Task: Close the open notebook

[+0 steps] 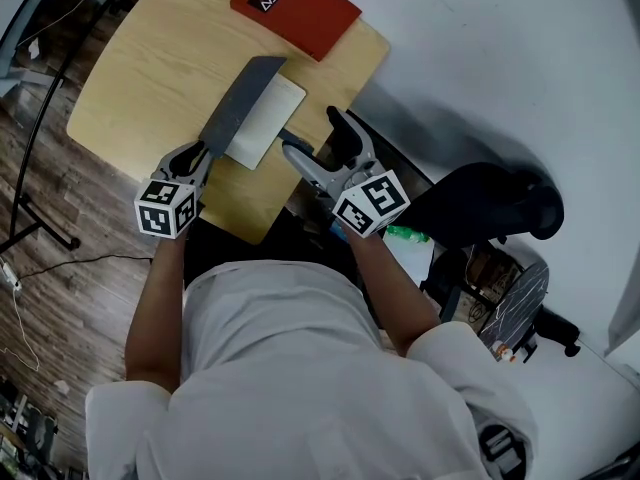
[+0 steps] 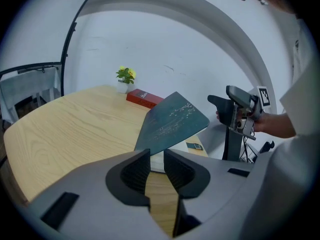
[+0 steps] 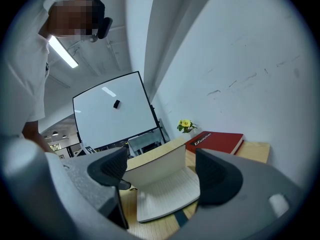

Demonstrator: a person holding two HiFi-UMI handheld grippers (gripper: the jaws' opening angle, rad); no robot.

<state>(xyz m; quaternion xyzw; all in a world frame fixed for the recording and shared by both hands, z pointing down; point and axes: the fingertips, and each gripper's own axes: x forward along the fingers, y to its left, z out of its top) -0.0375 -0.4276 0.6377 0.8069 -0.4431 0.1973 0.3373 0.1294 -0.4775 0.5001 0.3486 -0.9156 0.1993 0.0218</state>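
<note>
The notebook [image 1: 262, 126] lies on the wooden table [image 1: 140, 78], its white pages flat and its dark grey cover [image 1: 240, 103] raised at a slant over them. In the left gripper view the cover [image 2: 172, 124] tilts up just beyond my left gripper [image 2: 156, 156], whose jaws stand a narrow gap apart with only bare wood showing between them. In the head view the left gripper [image 1: 200, 154] sits at the cover's near end. My right gripper [image 1: 312, 134] hovers by the table's right edge, wide open and holding nothing. In the right gripper view, past the right gripper [image 3: 161, 170], the notebook's pages [image 3: 167, 191] show.
A red book [image 1: 295, 6] lies at the table's far end, next to a small potted plant [image 2: 125, 76]. A black chair [image 1: 490, 203] stands right of the table against the white wall. A whiteboard [image 3: 112, 114] and a folding chair [image 2: 30, 89] stand beyond the table.
</note>
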